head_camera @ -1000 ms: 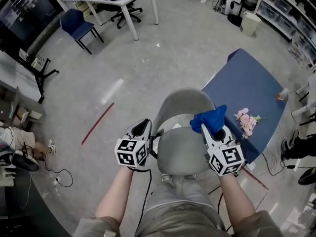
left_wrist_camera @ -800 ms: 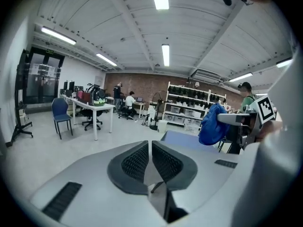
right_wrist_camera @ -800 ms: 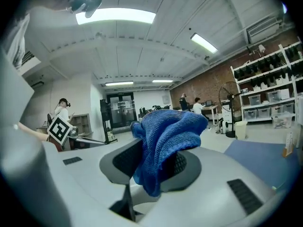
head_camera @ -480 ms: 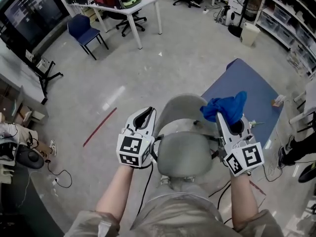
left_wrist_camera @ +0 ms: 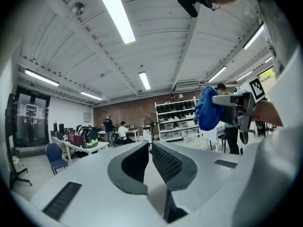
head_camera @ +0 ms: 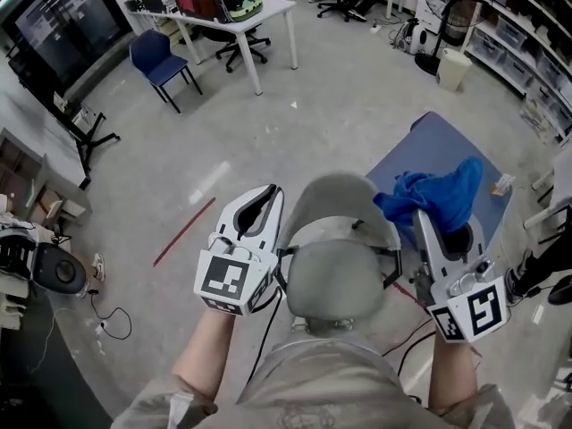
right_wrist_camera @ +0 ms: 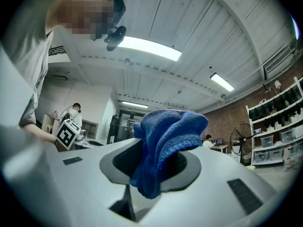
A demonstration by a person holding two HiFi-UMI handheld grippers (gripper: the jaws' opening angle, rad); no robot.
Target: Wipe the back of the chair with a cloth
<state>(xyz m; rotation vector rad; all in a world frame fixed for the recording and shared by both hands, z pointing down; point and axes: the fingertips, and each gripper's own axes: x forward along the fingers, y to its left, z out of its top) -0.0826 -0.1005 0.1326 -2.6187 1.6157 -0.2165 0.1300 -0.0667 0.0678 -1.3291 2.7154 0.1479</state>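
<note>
My right hand-held gripper is clamped on the blue cloth, just right of the chair back. My left hand-held gripper is all but closed on nothing. The cloth looks light, soft and floppy, so I judge its bunched middle the best hold.

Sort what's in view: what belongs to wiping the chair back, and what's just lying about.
For the job:
crumpled blue terry cloth
grey moulded plastic chair with curved back

Lying about:
dark blue tabletop
white long-legged table
blue padded chair
white waste bin
red tape strip on the floor
</note>
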